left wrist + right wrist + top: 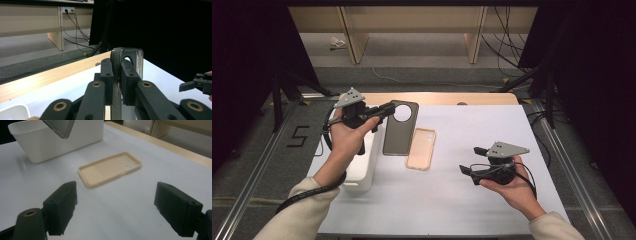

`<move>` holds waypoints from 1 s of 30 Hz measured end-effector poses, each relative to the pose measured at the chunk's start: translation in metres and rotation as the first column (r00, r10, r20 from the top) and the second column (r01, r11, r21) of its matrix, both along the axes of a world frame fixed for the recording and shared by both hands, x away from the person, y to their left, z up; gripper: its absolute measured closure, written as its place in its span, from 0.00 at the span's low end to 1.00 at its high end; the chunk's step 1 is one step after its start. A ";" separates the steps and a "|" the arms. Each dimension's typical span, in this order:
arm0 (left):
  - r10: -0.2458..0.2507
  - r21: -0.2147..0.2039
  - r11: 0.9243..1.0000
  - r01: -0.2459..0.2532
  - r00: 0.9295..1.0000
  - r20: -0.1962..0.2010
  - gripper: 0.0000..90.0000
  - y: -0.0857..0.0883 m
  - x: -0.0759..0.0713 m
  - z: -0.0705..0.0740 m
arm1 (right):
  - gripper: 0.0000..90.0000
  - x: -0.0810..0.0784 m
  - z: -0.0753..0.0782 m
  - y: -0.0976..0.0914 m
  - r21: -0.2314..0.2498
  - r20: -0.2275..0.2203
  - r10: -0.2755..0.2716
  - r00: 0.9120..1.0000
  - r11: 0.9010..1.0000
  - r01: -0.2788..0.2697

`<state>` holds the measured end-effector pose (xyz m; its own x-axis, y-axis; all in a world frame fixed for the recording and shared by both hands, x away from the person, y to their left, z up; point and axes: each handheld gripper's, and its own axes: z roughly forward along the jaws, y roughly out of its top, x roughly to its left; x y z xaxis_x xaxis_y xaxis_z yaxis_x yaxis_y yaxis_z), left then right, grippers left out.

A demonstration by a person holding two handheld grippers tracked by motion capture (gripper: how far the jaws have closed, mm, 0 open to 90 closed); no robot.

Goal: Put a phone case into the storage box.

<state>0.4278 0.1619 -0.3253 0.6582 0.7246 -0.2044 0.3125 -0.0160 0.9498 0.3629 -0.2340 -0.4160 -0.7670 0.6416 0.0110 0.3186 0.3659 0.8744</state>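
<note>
Glossy dark phone (pixel 400 128), matt beige plastic case (pixel 421 149), smooth white plastic bin (pixel 57 138)

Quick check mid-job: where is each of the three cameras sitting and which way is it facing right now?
High view: above the person's side, looking forward and down on the table; both forearms and hands enter from below.
Left gripper view: rides the left gripper, looking along its jaws, which are shut on the phone.
Right gripper view: rides the right gripper, jaws apart, facing the beige case and white bin.
Shared: the phone appears in all three.
</note>
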 end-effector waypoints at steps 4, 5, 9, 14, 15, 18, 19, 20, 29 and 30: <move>0.008 0.002 1.000 -0.008 1.000 0.004 0.91 0.005 0.001 0.000 | 0.22 -0.001 -0.001 -0.001 -0.012 -0.004 0.000 1.000 1.000 0.000; 0.011 0.002 1.000 -0.011 1.000 0.004 0.91 0.006 0.002 0.001 | 0.22 -0.001 -0.001 -0.001 -0.012 -0.004 0.000 1.000 1.000 0.000; 0.023 0.002 1.000 -0.023 1.000 0.003 0.91 0.012 0.004 0.001 | 0.21 -0.002 0.000 -0.003 -0.005 0.002 -0.007 1.000 1.000 0.007; 0.037 -0.004 0.999 -0.037 0.999 0.007 0.91 0.019 0.005 0.003 | 0.21 -0.002 -0.001 -0.004 -0.003 0.000 -0.012 1.000 1.000 0.012; 0.039 -0.007 0.999 -0.039 0.999 0.008 0.91 0.021 0.006 0.003 | 0.21 -0.002 -0.001 -0.005 -0.003 -0.001 -0.011 1.000 1.000 0.011; 0.045 -0.006 0.999 -0.045 0.999 0.010 0.91 0.024 0.006 0.004 | 0.21 -0.002 -0.001 -0.005 -0.003 -0.002 -0.013 1.000 1.000 0.013; 0.048 -0.007 0.999 -0.048 0.999 0.012 0.91 0.026 0.006 0.004 | 0.20 -0.002 -0.001 -0.005 -0.001 -0.001 -0.013 1.000 1.000 0.013; 0.050 -0.008 0.999 -0.050 0.999 0.012 0.91 0.027 0.006 0.005 | 0.20 -0.002 -0.001 -0.005 0.000 -0.002 -0.013 1.000 1.000 0.013; 0.066 -0.005 0.998 -0.066 0.998 0.011 0.91 0.037 0.009 0.006 | 0.20 -0.002 -0.001 -0.007 0.006 -0.004 -0.023 1.000 1.000 0.023; 0.069 -0.006 0.998 -0.069 0.998 0.011 0.91 0.038 0.009 0.007 | 0.20 -0.002 -0.001 -0.007 0.007 -0.002 -0.024 1.000 1.000 0.024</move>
